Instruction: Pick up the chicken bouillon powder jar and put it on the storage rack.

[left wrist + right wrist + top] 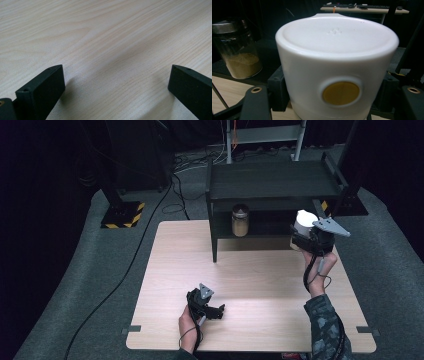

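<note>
Right tool (306,236) raised at the far right of the counter (250,285), just in front of the black shelf unit (272,182), pinching a white container (305,222) from both sides. Seen along the right gripper view: white container (337,67) upright between the black jaws, pads pressed against its lower walls, smooth lid on top with a small raised mark, a round yellow-brown disc on the side facing the camera. Held clear of the counter, at about the level of the lower shelf and at its right end. Grey three-cornered plate (331,226) on top of the right tool, pointing right; cable looping down along the wrist and the patterned sleeve (325,320).

A glass jar (240,220) with a metal lid standing on the lower shelf, left of the white container and apart from it; same jar (238,50) at the left in the right gripper view, partly filled with a tan powder.

Left tool (207,307) low at the near middle of the counter, held in the left hand (189,322). Jaws spread wide in the left gripper view, nothing between them but bare pale wood grain (105,45), tips close above the surface.
</note>
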`<state>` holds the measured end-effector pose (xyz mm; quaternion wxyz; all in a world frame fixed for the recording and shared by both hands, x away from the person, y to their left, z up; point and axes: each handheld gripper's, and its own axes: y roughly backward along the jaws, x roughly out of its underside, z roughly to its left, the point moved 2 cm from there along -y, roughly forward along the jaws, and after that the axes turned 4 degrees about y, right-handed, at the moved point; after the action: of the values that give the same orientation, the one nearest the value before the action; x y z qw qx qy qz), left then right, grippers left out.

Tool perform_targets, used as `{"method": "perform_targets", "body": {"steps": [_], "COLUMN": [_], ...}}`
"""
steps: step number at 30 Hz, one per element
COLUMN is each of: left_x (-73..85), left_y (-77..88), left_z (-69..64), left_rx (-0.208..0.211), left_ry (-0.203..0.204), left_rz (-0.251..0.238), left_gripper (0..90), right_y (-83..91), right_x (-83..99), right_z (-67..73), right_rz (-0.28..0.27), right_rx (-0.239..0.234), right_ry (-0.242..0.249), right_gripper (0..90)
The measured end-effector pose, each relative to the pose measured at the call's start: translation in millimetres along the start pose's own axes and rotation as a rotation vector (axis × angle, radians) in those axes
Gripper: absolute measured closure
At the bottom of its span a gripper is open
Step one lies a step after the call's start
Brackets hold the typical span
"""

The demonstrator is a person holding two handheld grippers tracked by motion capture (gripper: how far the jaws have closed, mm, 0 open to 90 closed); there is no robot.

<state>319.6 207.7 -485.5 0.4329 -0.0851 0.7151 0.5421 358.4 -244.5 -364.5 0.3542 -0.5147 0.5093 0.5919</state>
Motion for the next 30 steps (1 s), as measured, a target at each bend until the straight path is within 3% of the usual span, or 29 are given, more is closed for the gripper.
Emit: {"method": "perform_targets", "body": {"steps": [21,30], "left_x": [0.1,0.2], "left_y": [0.0,0.0], "left_z": [-0.1,-0.1], "left_rx": [0.001,0.002], "left_ry": [-0.003,-0.001], "left_rz": [-0.001,-0.001], "left_gripper": [0.2,0.2], "right_y": [-9.6,-15.4], "right_x": [-14.0,-16.7], "right_z": [-1.5,-4.5], "right_rz": [0.001,-0.005], "right_rx": [0.009,0.011], "right_ry": [0.023,0.01], "right_gripper": [29.5,29.5]}}
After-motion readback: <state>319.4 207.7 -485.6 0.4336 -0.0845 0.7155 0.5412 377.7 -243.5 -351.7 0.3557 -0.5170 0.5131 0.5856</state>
